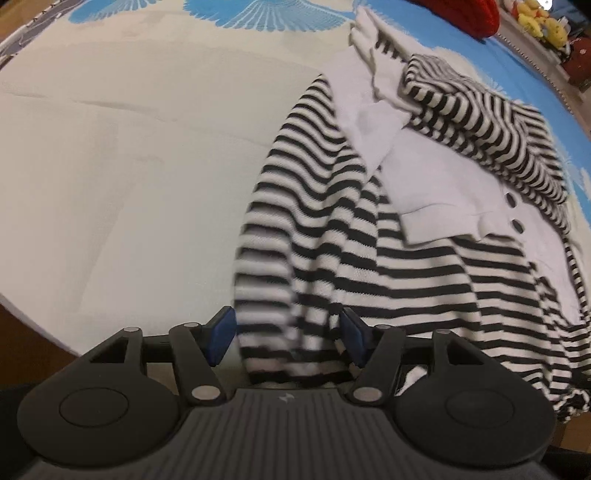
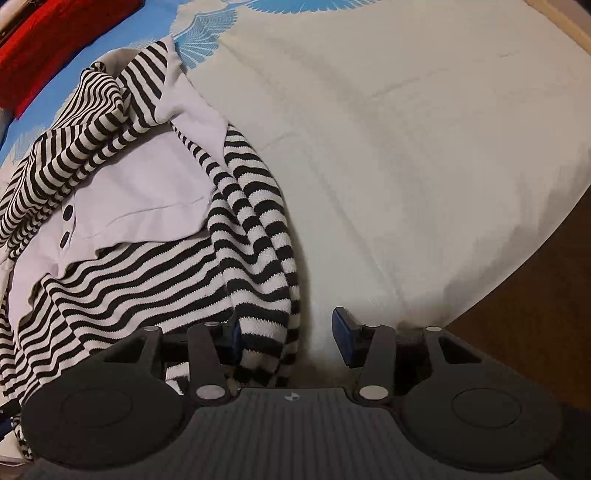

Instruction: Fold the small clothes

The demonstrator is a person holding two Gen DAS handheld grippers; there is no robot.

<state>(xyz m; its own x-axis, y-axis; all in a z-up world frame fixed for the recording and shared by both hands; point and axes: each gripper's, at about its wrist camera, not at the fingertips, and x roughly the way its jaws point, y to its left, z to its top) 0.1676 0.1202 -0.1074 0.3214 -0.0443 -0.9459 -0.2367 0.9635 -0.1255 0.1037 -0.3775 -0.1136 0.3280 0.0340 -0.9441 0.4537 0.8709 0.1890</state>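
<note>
A small black-and-white striped knit top (image 1: 406, 266) with a white collar panel and black buttons (image 1: 511, 201) lies crumpled on the bed. In the left wrist view one striped sleeve (image 1: 295, 221) runs down between the blue pads of my left gripper (image 1: 288, 334). The jaws stand wide and the cloth there is blurred and slack. In the right wrist view the same top (image 2: 122, 266) lies at the left. Its other sleeve (image 2: 258, 229) ends between the pads of my right gripper (image 2: 290, 338), beside the left pad, with a clear gap to the right pad.
The cream bed sheet (image 1: 129, 166) (image 2: 406, 147) has blue fan patterns at its far side. A red cloth (image 1: 469, 14) (image 2: 55, 33) lies beyond the top. Yellow plush toys (image 1: 535, 18) sit on a far shelf. The bed's near edge drops to brown floor (image 2: 535, 314).
</note>
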